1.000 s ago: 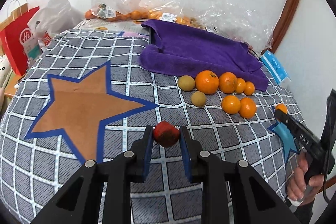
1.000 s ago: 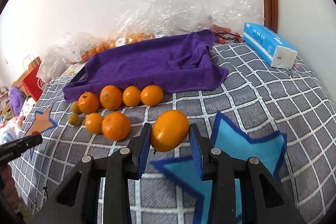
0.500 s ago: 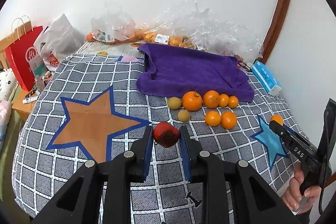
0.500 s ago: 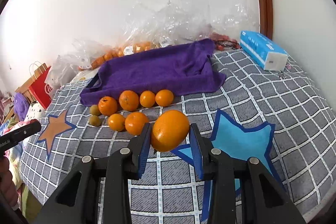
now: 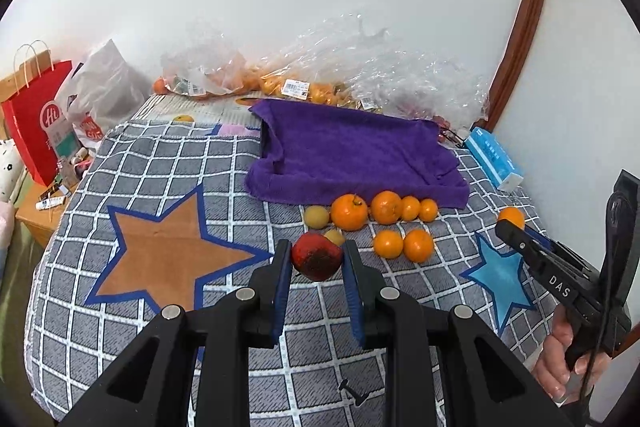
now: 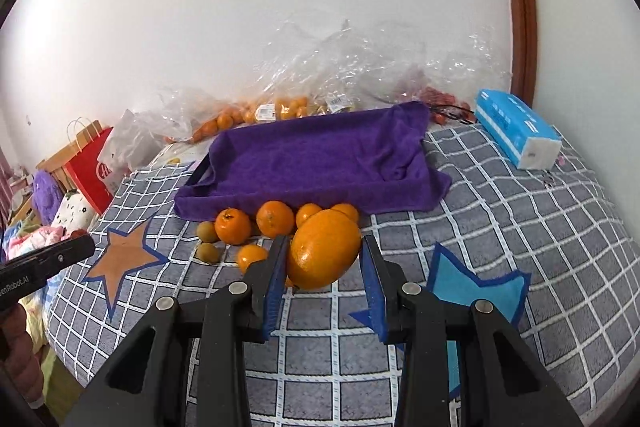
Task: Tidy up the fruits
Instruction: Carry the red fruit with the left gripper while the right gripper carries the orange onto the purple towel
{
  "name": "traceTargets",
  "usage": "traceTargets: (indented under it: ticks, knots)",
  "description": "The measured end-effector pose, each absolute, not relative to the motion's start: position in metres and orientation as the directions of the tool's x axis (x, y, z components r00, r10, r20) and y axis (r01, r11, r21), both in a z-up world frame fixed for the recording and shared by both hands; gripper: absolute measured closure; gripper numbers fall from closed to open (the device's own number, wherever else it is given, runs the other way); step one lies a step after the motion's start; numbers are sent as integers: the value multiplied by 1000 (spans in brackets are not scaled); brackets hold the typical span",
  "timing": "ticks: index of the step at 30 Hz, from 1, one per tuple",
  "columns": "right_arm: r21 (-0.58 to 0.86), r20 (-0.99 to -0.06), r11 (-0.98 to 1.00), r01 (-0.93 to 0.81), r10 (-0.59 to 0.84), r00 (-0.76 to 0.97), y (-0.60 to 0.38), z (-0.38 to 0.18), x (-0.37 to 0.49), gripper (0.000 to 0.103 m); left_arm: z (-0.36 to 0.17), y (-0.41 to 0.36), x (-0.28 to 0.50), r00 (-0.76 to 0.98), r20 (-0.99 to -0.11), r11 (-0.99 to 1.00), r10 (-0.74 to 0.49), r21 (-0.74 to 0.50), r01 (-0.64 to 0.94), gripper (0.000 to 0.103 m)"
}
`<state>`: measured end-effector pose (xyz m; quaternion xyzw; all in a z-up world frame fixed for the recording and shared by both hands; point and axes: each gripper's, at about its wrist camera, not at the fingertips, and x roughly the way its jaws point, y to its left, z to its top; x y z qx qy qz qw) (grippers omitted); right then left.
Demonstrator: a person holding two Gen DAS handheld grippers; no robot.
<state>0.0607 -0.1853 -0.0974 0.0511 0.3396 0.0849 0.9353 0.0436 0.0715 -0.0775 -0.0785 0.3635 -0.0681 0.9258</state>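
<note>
Left view: left gripper point(image 5: 316, 261) had risen, bed point(image 5: 140, 163) farther below; jaws clamped on red fruit point(image 5: 317, 260), dark-blotched, held above the cover. Right view: right gripper point(image 6: 325, 263) likewise higher, jaws clamped on orange point(image 6: 323, 254), glossy, off the bed.

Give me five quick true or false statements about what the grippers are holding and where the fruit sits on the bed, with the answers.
1. The left gripper holds a red fruit. True.
2. The right gripper is empty. False: it is shut on a large orange.
3. The purple towel has oranges piled on it. False: the loose oranges lie on the checked cover in front of it.
4. A blue tissue pack lies right of the towel. True.
5. The brown star bears fruit. False: no fruit on it.
</note>
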Motion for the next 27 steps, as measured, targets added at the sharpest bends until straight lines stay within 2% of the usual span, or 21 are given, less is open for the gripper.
traceTargets:
  ticks: [11, 27]
  knots:
    - [135, -620, 979, -153, 203, 758, -180, -90, 89, 67, -70, 76, 84, 731, -648, 971, -213, -226, 83, 79]
    - [119, -582, 980, -162, 201, 788, -179, -68, 172, 67, -60, 80, 153, 750, -638, 978, -174, -203, 54, 79]
